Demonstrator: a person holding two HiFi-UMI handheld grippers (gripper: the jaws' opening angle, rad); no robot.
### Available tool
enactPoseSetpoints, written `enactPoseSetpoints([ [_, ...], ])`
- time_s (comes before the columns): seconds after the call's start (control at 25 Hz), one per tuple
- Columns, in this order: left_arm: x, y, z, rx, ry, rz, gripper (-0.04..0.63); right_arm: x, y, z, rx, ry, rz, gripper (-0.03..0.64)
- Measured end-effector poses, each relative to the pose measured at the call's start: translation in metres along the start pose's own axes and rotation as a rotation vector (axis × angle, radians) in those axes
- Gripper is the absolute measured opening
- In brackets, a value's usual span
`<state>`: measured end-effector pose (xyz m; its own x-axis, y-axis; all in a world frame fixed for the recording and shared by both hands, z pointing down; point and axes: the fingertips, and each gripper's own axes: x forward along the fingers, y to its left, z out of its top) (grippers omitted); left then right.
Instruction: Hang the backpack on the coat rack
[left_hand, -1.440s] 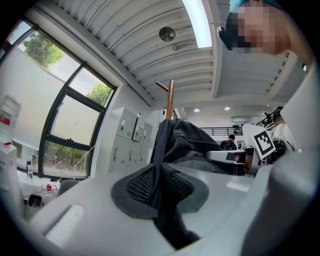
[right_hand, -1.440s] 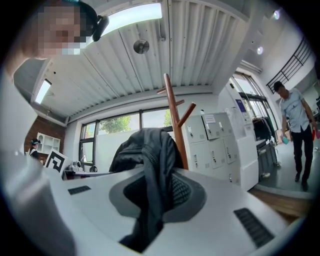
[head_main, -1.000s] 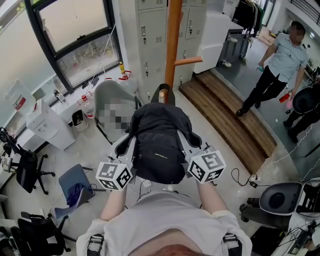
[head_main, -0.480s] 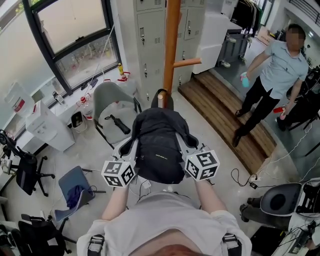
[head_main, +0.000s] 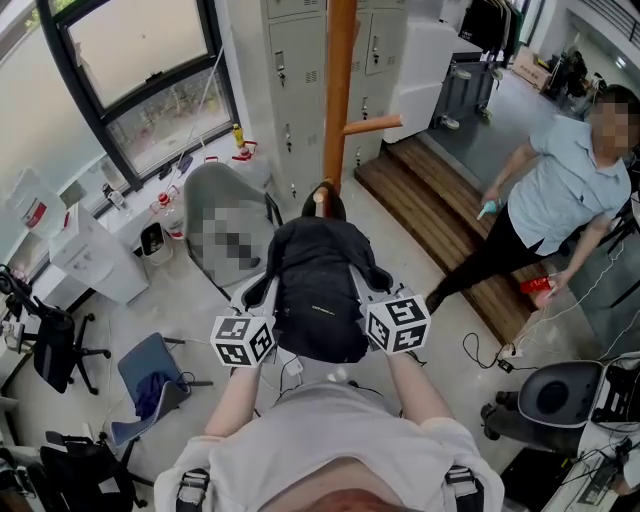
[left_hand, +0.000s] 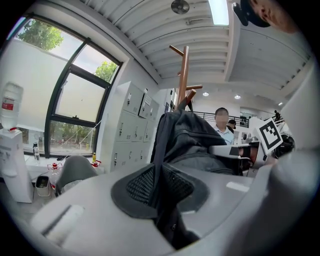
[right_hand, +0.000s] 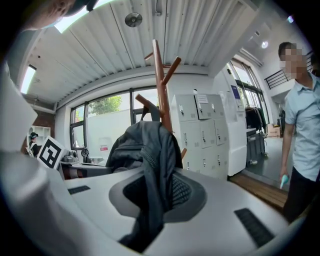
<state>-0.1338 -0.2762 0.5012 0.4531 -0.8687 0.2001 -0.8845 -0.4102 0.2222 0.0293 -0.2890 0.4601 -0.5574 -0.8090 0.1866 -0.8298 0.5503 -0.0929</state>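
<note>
The left gripper (head_main: 256, 298) and the right gripper (head_main: 372, 288) are each clenching their jaws on the black backpack (head_main: 318, 300), holding it in front of the wooden coat rack (head_main: 338, 90).

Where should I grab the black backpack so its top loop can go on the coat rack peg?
By its two sides, one gripper coming in from each flank, as it is held now: the left gripper and the right gripper are each shut on side fabric. The backpack has its top loop leading toward the coat rack, so a side hold probably leaves the loop free to hook on.
</note>
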Motion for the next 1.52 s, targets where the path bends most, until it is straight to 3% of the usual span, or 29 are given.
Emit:
enactPoseSetpoints([
  [0.8, 0.034, 0.016, -0.021, 0.046, 0.047, 0.039, 0.054, 0.029, -0.022, -0.027, -0.049, 0.057, -0.048, 0.044],
  [1.52, 0.042, 0.016, -0.026, 0.169, 0.056, 0.086, 0.057, 0.037, -0.031, -0.033, -0.095, 0.095, -0.075, 0.072],
])
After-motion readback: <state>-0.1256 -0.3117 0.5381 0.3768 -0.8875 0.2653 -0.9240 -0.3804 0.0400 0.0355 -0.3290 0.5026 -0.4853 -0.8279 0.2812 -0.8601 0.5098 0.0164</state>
